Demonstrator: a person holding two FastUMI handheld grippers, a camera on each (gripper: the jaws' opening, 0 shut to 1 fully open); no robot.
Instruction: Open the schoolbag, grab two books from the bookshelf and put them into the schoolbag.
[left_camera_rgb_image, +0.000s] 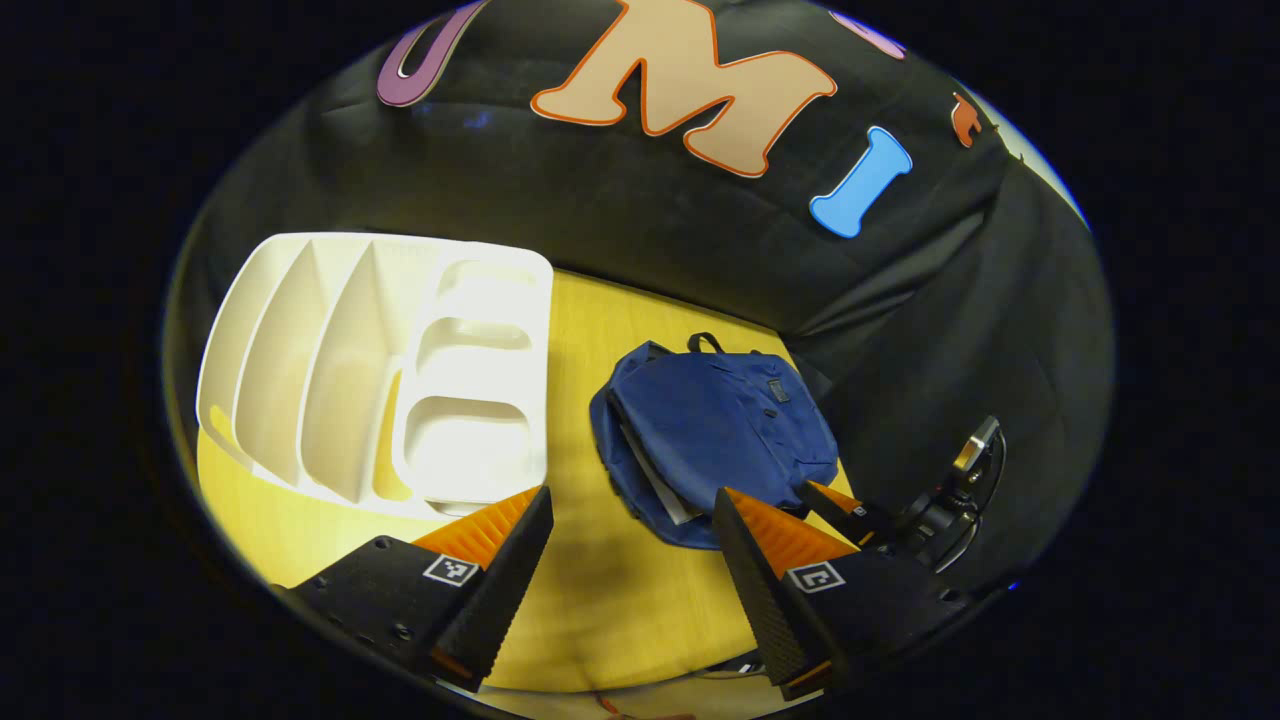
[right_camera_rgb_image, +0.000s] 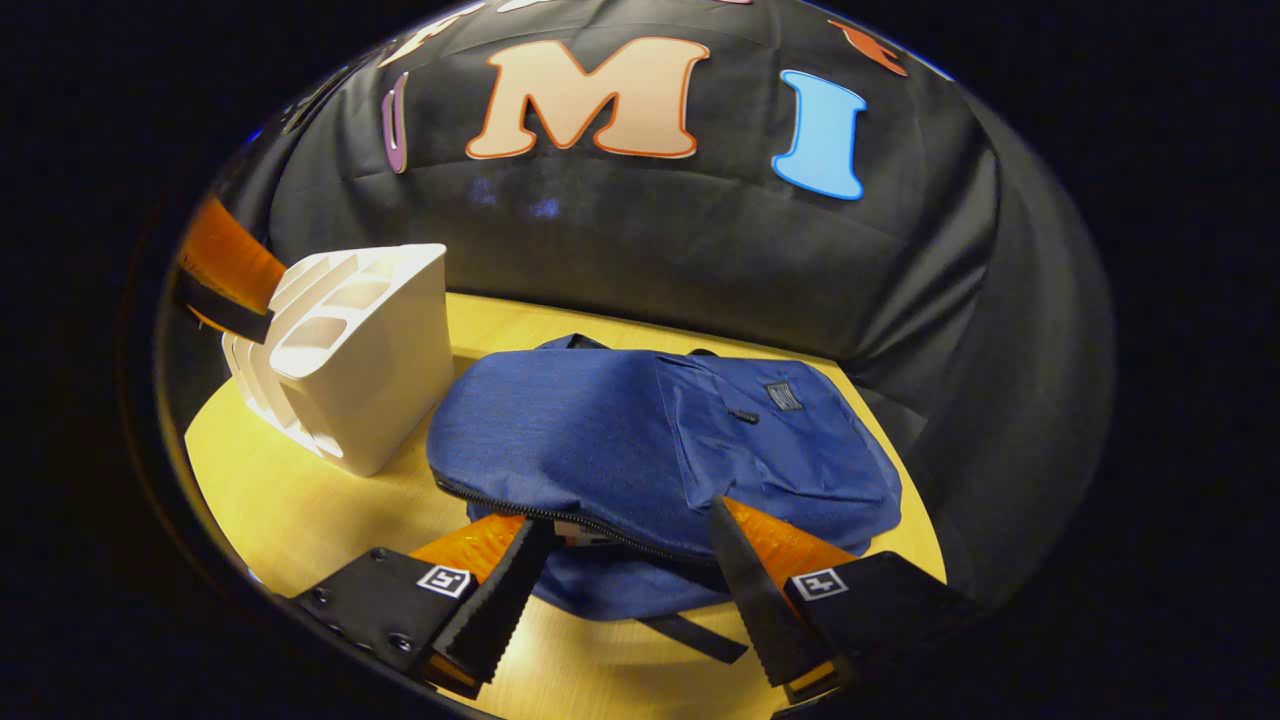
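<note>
Both grippers' fingers spread, gripping nothing; unzipped schoolbag (left_camera_rgb_image: 715, 430) holds books (left_camera_rgb_image: 655, 480); bookshelf (left_camera_rgb_image: 380, 370) bare.

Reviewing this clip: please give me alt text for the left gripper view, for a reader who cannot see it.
An open left gripper hangs over a yellow wooden table, nothing between its fingers. Ahead lies a blue schoolbag, unzipped along one edge with something pale showing inside; to its left stands a white bookshelf whose slots look empty. The right gripper sits at the bag's near right edge.
</note>
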